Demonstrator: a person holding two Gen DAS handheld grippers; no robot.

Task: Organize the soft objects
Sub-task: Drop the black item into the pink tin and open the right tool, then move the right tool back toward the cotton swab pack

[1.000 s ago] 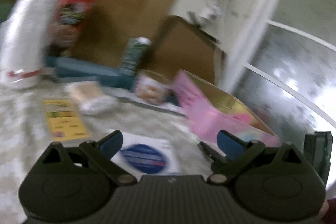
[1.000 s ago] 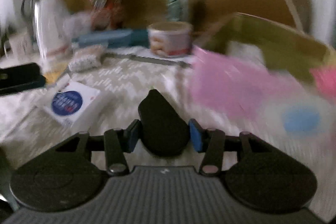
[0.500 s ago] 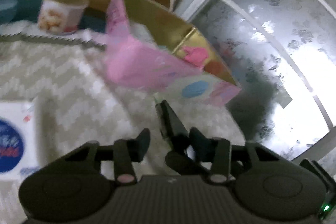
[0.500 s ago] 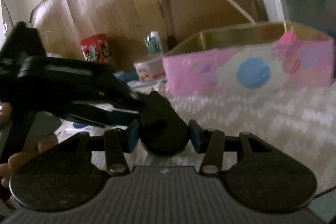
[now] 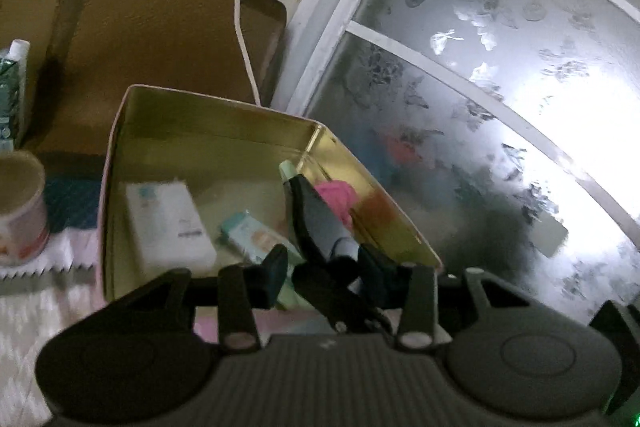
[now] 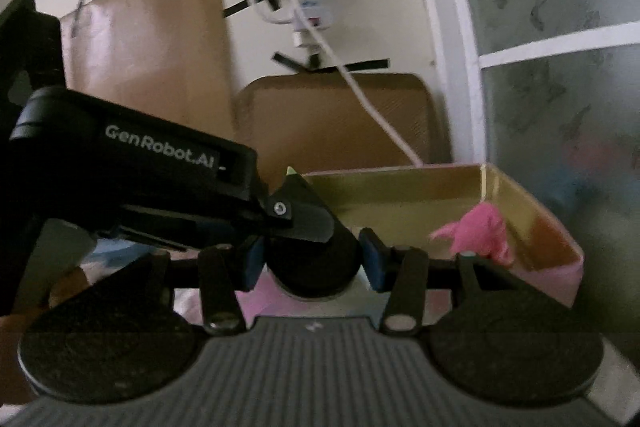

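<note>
**A:** From the left wrist, what is the left gripper [image 5: 324, 269] doing?

**B:** Its jaws are sitting nearly together, clamping a dark tube [image 5: 316, 219] with a pale green tip; the tube is hanging over the near side of the pink box [image 5: 120, 131], above a white packet [image 5: 168, 223] and a pink fluffy piece [image 5: 340, 199].

**A:** And from the right wrist?

**B:** The right gripper [image 6: 312, 259] is pinching what is probably the same tube's rounded black end, though the light is dim. The tube is looking light, squashy and slick; gripping near its stiffer ends is seeming wiser than squeezing the middle.
</note>
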